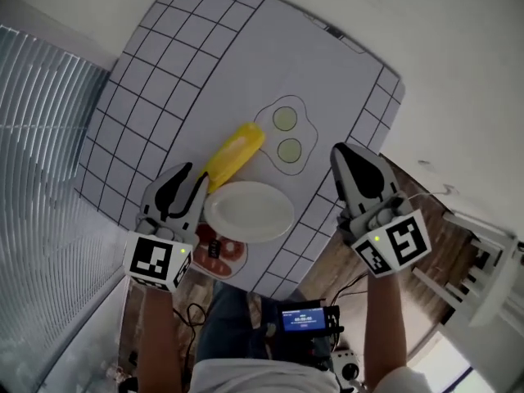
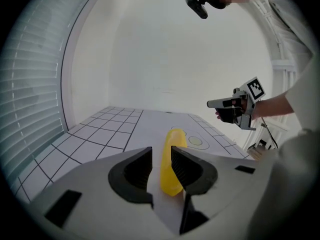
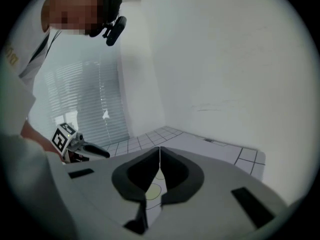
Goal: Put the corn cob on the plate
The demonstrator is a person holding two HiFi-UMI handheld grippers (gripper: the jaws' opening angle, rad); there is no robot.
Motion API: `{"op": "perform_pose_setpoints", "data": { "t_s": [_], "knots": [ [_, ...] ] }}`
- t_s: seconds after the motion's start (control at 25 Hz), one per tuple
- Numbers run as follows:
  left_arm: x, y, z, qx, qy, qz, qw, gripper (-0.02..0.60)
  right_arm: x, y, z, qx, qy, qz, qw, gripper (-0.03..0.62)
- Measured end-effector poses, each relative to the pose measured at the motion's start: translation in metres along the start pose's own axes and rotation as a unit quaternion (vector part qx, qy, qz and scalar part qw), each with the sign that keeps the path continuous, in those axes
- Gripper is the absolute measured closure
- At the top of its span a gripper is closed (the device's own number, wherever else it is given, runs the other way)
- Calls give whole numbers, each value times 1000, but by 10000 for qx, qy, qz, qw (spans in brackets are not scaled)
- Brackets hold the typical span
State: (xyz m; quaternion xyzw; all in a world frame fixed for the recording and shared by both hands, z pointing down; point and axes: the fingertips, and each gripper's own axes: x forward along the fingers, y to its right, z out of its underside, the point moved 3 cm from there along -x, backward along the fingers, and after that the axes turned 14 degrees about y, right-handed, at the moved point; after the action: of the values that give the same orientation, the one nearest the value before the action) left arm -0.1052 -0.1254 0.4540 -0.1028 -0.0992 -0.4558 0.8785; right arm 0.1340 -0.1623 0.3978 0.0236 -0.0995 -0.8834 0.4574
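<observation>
- My left tool (image 2: 161, 151) has its jaws apart. The near end of the yellow corn cob (image 2: 170, 169) sits in the gap, but the pads do not look pressed on it.
- My right tool (image 3: 159, 156) is closed on nothing and hovers at the right side of the surface (image 1: 205, 64), well apart from the cob.
- The cob lies flat on the gridded surface, just beyond the empty white plate (image 1: 248, 211), with its near end close to the rim.
- I judge this to be the grasping step. Next I need to close the left tool squarely on the cob, lift it clear, and carry it the short way back onto the plate.
</observation>
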Motion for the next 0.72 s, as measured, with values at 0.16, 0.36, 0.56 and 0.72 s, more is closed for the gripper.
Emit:
{"op": "perform_pose_setpoints", "data": {
  "t_s": [0.16,0.36,0.56,0.72],
  "knots": [
    [18,10,-2,-45,191,130,9997,465,-22,25,-18,56,248,389,9989,586],
    [13,-9,-5,-17,-42,-66,10000,434,-5,39,-11,-88,291,202,9993,586],
    [21,-5,-7,-48,-166,280,9995,412,46,36,1,-429,-92,-581,9973,586],
    [28,10,-3,-62,-328,568,9978,379,70,21,30,-669,-635,-1165,9889,586]
  ]
}}
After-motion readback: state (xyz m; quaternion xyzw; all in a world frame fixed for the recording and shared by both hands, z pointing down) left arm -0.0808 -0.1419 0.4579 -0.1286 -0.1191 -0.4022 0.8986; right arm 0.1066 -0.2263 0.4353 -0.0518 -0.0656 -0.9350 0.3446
